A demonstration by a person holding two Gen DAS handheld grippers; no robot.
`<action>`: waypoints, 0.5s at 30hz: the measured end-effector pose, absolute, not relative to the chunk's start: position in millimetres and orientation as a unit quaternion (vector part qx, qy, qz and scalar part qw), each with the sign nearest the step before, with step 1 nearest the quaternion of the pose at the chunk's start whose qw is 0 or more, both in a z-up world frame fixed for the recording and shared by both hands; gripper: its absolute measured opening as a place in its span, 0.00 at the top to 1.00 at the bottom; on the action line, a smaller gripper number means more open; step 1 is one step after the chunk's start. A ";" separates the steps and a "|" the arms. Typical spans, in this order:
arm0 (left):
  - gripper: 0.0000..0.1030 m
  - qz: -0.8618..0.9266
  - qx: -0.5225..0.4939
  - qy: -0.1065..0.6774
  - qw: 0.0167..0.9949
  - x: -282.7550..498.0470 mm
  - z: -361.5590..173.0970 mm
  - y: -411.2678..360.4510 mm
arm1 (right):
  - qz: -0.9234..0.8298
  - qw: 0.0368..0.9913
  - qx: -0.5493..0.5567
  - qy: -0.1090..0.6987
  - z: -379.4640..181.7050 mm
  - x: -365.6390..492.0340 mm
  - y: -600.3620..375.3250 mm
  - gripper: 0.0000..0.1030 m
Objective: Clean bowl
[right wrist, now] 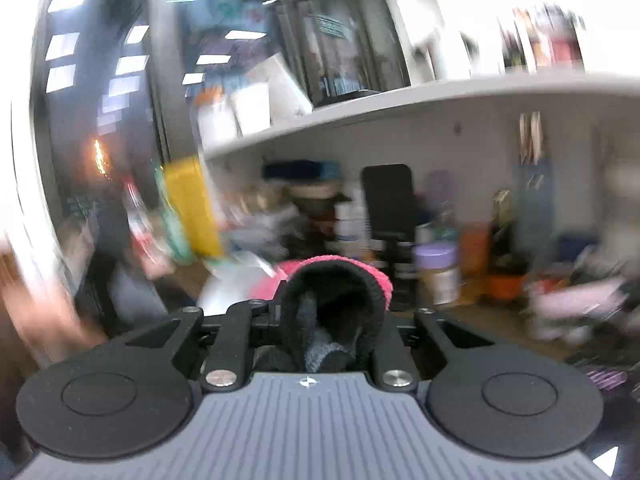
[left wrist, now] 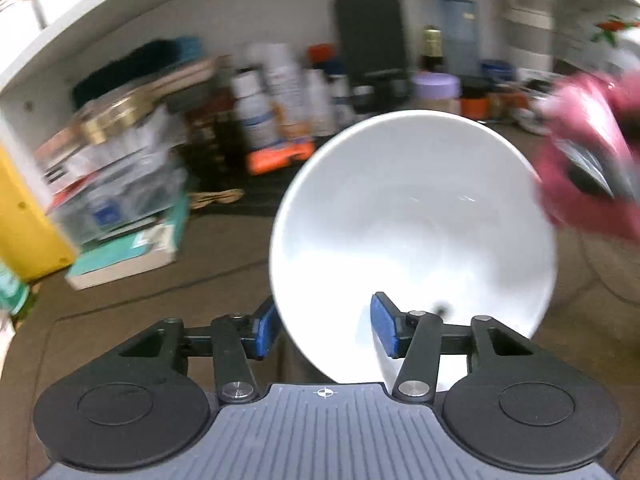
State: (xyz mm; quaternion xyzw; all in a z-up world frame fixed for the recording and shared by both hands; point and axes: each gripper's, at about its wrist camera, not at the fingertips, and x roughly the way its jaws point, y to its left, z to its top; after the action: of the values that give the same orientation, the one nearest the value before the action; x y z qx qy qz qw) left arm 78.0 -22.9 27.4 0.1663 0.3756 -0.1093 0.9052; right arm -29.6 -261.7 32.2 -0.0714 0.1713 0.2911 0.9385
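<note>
A white bowl (left wrist: 416, 232) is held tilted above the brown desk, its inside facing me, in the left wrist view. My left gripper (left wrist: 326, 326) is shut on the bowl's lower rim, one blue pad outside the wall and one inside. At the right edge of that view a blurred pink cloth (left wrist: 588, 160) sits by the bowl's rim, with the right gripper's dark parts inside it. In the right wrist view my right gripper (right wrist: 332, 320) is shut on the pink and black cloth (right wrist: 340, 280), which hides both fingers. A white patch of the bowl (right wrist: 228, 292) shows beyond it at the left.
Bottles (left wrist: 276, 96), a stack of books and boxes (left wrist: 116, 184), a black phone on a stand (left wrist: 370, 36) and a purple-lidded jar (left wrist: 436, 86) crowd the back of the desk under a white shelf (left wrist: 120, 8). A yellow box (left wrist: 24, 216) stands at the left.
</note>
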 end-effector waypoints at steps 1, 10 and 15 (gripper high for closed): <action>0.49 -0.108 0.167 0.376 0.905 78.0 27.3 -22.5 | 0.290 0.935 -0.104 0.176 25.3 -36.8 -255.1 0.73; 0.28 -0.089 0.190 0.364 0.907 61.2 32.8 -12.9 | 0.337 0.912 -0.036 0.230 29.3 -63.1 -267.2 0.06; 0.27 -0.092 0.188 0.350 0.913 54.8 45.8 -6.9 | 0.314 0.894 0.151 0.282 31.8 -31.3 -312.4 0.06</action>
State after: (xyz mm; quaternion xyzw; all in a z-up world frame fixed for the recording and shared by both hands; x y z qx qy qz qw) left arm 54.8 -6.9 45.8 0.1876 0.3499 -0.0921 0.9132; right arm -31.3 -312.4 31.8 0.1515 0.2815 0.3141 0.8939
